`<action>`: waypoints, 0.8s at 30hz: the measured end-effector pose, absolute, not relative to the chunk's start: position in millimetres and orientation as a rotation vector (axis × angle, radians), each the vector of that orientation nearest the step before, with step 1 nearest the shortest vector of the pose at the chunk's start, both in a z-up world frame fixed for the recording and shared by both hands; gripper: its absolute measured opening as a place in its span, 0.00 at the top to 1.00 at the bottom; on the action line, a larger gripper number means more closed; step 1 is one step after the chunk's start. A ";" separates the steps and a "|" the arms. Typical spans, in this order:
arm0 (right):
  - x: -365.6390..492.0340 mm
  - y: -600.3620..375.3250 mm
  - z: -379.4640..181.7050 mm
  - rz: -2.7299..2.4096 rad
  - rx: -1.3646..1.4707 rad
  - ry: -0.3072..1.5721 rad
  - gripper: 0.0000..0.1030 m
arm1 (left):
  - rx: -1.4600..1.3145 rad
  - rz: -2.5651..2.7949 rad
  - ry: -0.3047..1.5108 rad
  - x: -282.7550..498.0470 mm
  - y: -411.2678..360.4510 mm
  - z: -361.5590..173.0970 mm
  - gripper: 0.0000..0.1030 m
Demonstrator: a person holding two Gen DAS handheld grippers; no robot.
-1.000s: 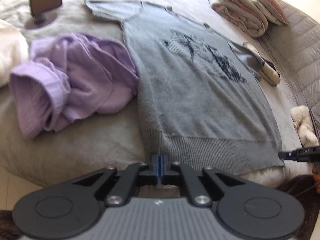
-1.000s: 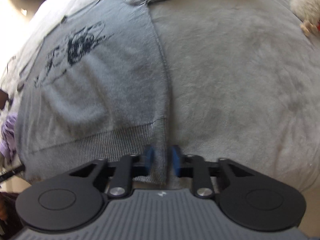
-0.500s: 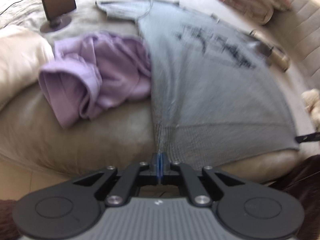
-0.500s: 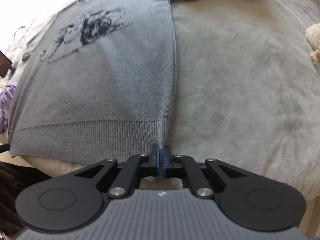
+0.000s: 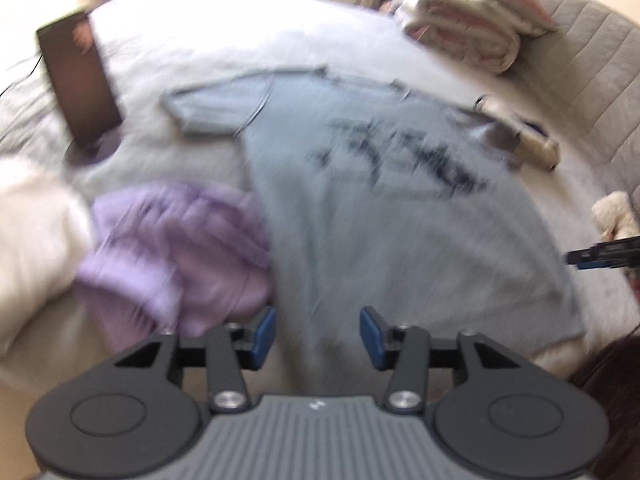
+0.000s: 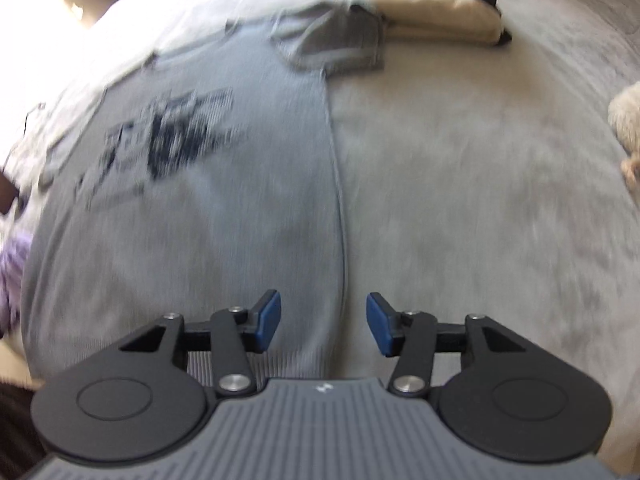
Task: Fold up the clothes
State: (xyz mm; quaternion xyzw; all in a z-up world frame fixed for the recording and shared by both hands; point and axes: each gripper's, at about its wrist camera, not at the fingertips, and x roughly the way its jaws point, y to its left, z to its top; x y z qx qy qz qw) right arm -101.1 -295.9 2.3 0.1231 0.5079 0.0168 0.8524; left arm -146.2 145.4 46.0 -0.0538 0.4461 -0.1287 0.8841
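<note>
Grey, with a dark print, our sweater (image 5: 400, 216) lies flat on the bed (image 6: 480, 184) beside a crumpled purple top (image 5: 180, 248). We hold the left gripper (image 5: 318, 338) and right gripper (image 6: 323, 322) spread wide over its hem, gripping nothing.

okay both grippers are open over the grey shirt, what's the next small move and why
Probably reach the right gripper forward to the bunched right sleeve and close on it. The grey shirt lies spread flat, print up; the left gripper is open too, holding nothing, so a sleeve fold looks due.
</note>
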 end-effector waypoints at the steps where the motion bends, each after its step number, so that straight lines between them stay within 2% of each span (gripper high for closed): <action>1: -93.2 -296.7 3.4 0.032 0.270 1.044 0.50 | -0.118 -0.278 0.911 -138.8 139.9 49.2 0.48; 9: -19.8 -303.7 4.8 -0.012 0.265 0.846 0.50 | -0.190 -0.392 0.835 -49.5 70.4 41.8 0.39; 17: 49.7 -324.5 -17.0 -0.104 0.201 0.735 0.50 | -0.136 -0.412 0.793 17.5 20.7 -3.9 0.39; 19: 63.6 -329.0 -20.0 -0.131 0.162 0.706 0.50 | -0.120 -0.390 0.843 29.7 13.8 -5.9 0.39; 24: 87.4 -327.3 -17.8 -0.140 0.010 0.634 0.50 | -0.200 -0.397 0.820 49.4 14.1 -4.7 0.39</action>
